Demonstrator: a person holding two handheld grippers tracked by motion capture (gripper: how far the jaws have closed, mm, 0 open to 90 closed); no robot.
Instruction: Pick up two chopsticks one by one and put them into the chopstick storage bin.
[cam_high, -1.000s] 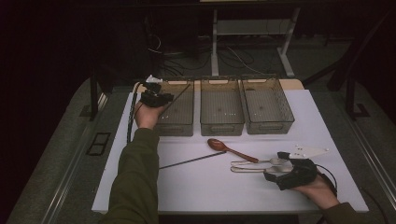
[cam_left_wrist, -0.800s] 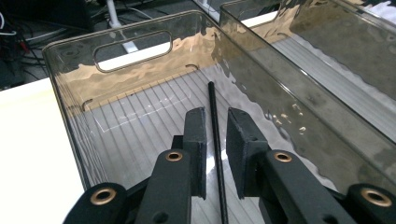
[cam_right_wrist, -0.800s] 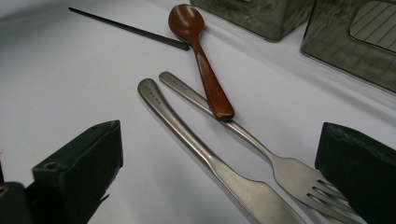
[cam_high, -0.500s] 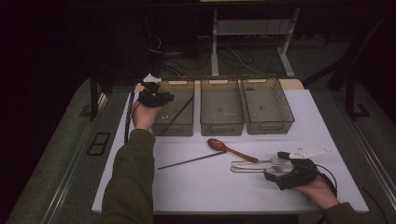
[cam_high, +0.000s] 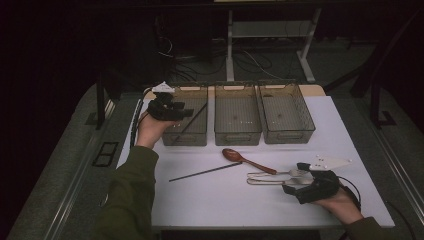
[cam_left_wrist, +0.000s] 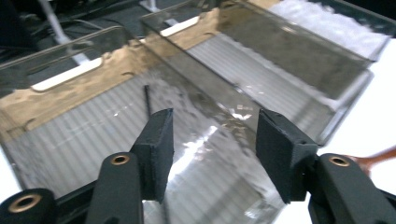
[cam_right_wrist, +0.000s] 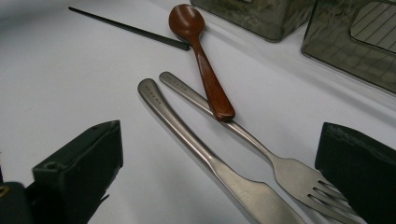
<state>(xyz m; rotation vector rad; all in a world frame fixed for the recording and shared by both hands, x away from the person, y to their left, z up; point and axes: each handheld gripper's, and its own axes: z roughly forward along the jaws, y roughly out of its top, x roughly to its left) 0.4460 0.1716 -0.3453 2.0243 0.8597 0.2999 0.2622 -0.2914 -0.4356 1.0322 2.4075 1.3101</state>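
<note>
My left gripper (cam_high: 185, 113) hovers over the left clear bin (cam_high: 184, 139). Its jaws have just been opening and stand apart with nothing between them (cam_left_wrist: 212, 149). A black chopstick (cam_high: 194, 118) leans inside that bin, also visible past the jaws (cam_left_wrist: 148, 100). My right gripper (cam_high: 296, 181) rests open near the table's front right, its jaws on either side of a metal knife (cam_right_wrist: 201, 154) and fork (cam_right_wrist: 289, 172). A wooden spoon (cam_high: 247, 160) lies across the fork's handle. A second chopstick (cam_high: 205, 172) lies on the white table top.
Three clear bins stand in a row at the back, the left one next to the middle bin (cam_high: 237, 136) and the right bin (cam_high: 290, 135). The white sheet (cam_high: 210, 205) ends close to the front edge. Cables trail from both grippers.
The left gripper's jaws have opened and the chopstick has dropped from them into the left bin. The left hand rose a little. The right hand has kept still.
</note>
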